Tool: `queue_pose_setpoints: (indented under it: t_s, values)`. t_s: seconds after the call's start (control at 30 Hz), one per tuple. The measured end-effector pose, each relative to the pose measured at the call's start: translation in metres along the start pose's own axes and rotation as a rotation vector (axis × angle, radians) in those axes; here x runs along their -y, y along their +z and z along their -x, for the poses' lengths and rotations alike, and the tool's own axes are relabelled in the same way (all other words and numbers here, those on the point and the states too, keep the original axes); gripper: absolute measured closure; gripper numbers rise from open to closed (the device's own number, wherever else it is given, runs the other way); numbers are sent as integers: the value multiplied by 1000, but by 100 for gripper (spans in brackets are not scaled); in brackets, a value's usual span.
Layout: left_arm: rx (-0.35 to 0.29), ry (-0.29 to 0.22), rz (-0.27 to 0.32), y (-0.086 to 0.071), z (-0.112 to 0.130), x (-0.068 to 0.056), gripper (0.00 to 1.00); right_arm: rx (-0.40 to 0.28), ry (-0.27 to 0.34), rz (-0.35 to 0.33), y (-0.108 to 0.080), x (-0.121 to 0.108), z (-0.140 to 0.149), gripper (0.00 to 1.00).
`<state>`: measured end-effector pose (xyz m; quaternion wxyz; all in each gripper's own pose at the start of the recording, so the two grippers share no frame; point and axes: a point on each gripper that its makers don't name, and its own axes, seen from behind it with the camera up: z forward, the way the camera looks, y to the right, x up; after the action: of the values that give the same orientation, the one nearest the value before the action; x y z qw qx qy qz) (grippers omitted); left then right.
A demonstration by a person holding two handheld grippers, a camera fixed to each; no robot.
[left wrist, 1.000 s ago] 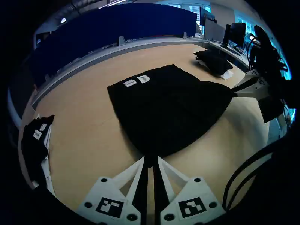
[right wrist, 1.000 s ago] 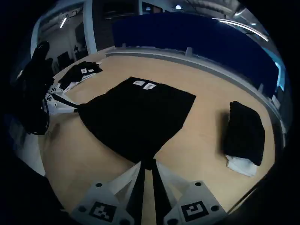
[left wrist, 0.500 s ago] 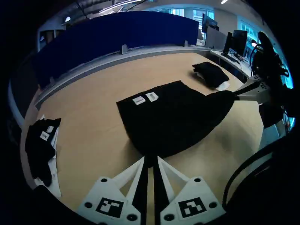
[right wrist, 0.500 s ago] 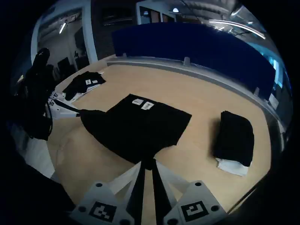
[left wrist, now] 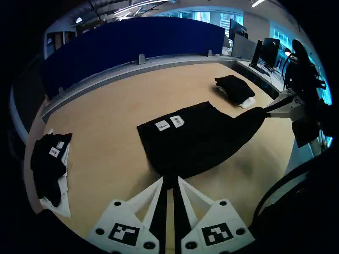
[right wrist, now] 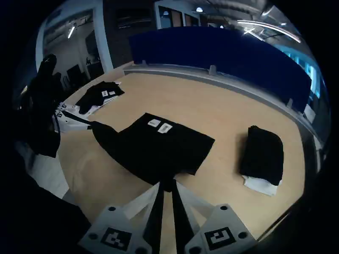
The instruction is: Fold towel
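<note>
A black towel [left wrist: 199, 137] with two white tags [left wrist: 169, 123] lies partly on the wooden table [left wrist: 106, 122], its near edge lifted. My left gripper [left wrist: 169, 181] is shut on one near corner. The right gripper [left wrist: 268, 111] shows at the right of the left gripper view, pinching the other corner. In the right gripper view the black towel [right wrist: 161, 148] runs down to my right gripper [right wrist: 166, 183], shut on its corner. The left gripper [right wrist: 87, 123] there holds the far corner at the left.
A folded black stack on white cloth [left wrist: 235, 88] sits at the far right of the table [right wrist: 220, 118]; the folded stack [right wrist: 262, 156] also shows in the right gripper view. A loose dark pile [left wrist: 48, 165] lies at the left edge. A blue partition [left wrist: 127, 42] backs the table. Monitors [left wrist: 267, 40] stand right.
Both grippers have risen and pulled back with the towel's near corners. The towel now looks smaller and farther off, with its lifted edge drawn up from the table.
</note>
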<state>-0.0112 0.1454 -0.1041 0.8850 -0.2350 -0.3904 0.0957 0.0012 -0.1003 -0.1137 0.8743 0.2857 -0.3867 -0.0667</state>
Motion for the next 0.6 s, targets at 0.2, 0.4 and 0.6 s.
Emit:
queue_pose_setpoints:
  t_s: [0.2,0.4,0.6]
  values:
    - [3,-7,0,0,-1,1,91,9,7,-2,3,-1,-1,87]
    - [7,-11,-3,6,-8,8,91,17,21,-7,8,-6,-9,87]
    - [13,-16,3,19,-22,15,91,44,10,-1,15,-19,-18,87]
